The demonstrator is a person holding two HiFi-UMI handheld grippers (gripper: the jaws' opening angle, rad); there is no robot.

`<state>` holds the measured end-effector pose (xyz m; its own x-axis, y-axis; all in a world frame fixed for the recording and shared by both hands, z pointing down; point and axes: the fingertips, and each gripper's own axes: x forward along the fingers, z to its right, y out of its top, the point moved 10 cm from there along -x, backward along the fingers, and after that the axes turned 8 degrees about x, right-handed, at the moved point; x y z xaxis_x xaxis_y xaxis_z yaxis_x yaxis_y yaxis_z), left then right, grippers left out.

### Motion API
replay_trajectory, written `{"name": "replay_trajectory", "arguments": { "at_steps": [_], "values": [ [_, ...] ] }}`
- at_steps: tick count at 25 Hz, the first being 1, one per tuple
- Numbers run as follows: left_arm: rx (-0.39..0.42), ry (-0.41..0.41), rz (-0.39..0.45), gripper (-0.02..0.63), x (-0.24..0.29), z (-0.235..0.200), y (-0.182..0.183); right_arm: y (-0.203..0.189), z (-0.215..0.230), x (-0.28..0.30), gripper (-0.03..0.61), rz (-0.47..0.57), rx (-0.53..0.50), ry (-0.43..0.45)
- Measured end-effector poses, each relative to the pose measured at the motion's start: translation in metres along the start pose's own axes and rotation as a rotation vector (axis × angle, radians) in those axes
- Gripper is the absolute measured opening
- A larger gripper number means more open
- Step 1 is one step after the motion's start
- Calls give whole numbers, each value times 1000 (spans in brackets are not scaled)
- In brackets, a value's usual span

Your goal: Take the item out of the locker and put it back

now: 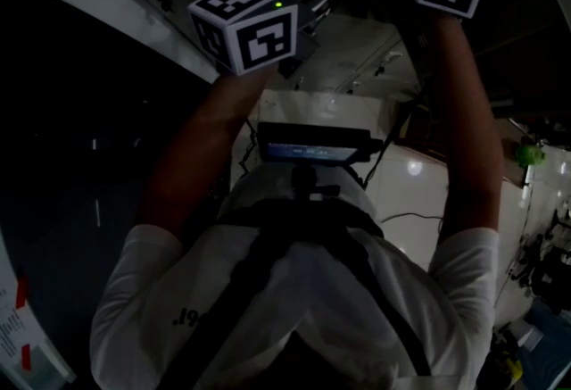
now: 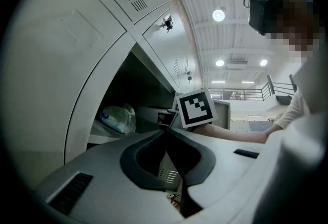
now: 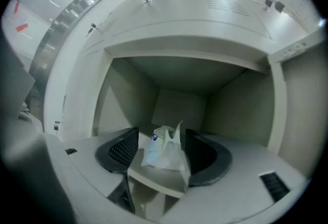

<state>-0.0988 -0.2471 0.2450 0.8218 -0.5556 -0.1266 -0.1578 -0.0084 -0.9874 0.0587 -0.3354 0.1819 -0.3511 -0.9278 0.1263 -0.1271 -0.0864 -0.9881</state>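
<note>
Ok so here's where I'm at: the pale grey metal locker compartment (image 3: pixel 179 107) is open, and the crumpled clear plastic bag with a blue patch (image 3: pixel 164 154) sits inside it, right at the front edge of the compartment's floor shelf (image 3: pixel 154 179). My right gripper (image 3: pixel 161 137) is pushed up to the mouth of the compartment with its jaws spread fairly wide, one dark ribbed pad (image 3: pixel 123 151) on each side of the bag. The right-hand pad looks like it's just about against the plastic and the left-hand one has a bit of a gap, so nothing is clamped. The bag rests on the shelf, not lifted. My left gripper (image 2: pixel 165 133) is off to the side of the compartment, outside it, tips closed together with nothing between them. From its view I see the same bag tucked inside the compartment, the right gripper's black-and-white marker cube (image 2: pixel 195 107) just at the compartment opening with the bare forearm (image 2: pixel 241 135) behind it, and the light grey locker door (image 2: pixel 66 64) swung open next to the compartment. The head view is really dark: both arms are raised toward the locker and the person in the white T-shirt (image 1: pixel 294 299) fills the bottom; I can't make out the bag there.
</note>
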Motion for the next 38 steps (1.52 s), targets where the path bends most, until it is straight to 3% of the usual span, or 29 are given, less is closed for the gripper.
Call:
{"name": "replay_trajectory", "arguments": {
  "at_steps": [10, 14, 23, 38],
  "values": [
    [-30, 7, 8, 0, -14, 2, -6, -23, -1, -26, 276, 12, 8, 15],
    [-32, -3, 10, 0, -19, 6, -6, -33, -6, -38, 247, 1, 20, 23],
    [-48, -44, 0, 0, -28, 7, -13, -58, -15, -49, 117, -20, 51, 62],
    [-123, -126, -40, 0, -53, 31, -46, -93, -37, -94, 35, -72, 154, 155]
  ]
}}
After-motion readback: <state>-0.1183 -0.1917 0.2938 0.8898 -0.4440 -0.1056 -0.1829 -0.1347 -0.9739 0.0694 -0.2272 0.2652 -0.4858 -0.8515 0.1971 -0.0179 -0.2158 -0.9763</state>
